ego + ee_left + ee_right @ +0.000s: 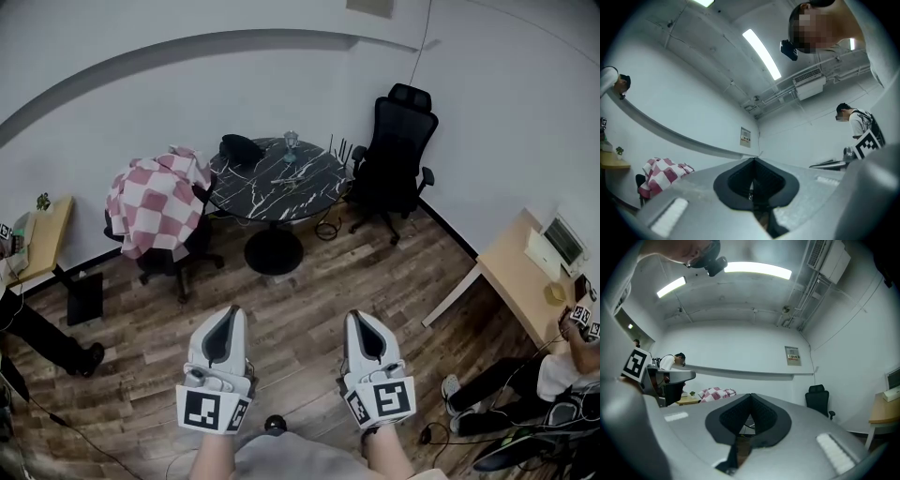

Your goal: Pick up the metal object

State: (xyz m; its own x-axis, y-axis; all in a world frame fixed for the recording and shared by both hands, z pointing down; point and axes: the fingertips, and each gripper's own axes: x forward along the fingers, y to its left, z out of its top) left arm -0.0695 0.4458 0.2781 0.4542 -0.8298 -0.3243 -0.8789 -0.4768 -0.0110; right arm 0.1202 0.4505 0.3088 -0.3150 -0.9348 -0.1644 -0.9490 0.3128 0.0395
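Note:
A round black marble table [309,192] stands across the wooden floor, far from both grippers. On its top lie small thin metal pieces [286,179], too small to make out, with a glass [291,142] and a dark bundle [241,147] behind them. My left gripper [230,312] and right gripper [361,317] are held side by side close to my body, pointing toward the table. In the left gripper view the left gripper [753,160] has its tips together with nothing between them. The right gripper [751,395] looks the same in its own view.
A chair draped in a red-and-white checked cloth [155,202] stands left of the table, and a black office chair [398,150] to its right. A wooden desk [520,281] with a seated person [562,370] is at the right. Another desk [42,234] and a person's leg [47,339] are at the left.

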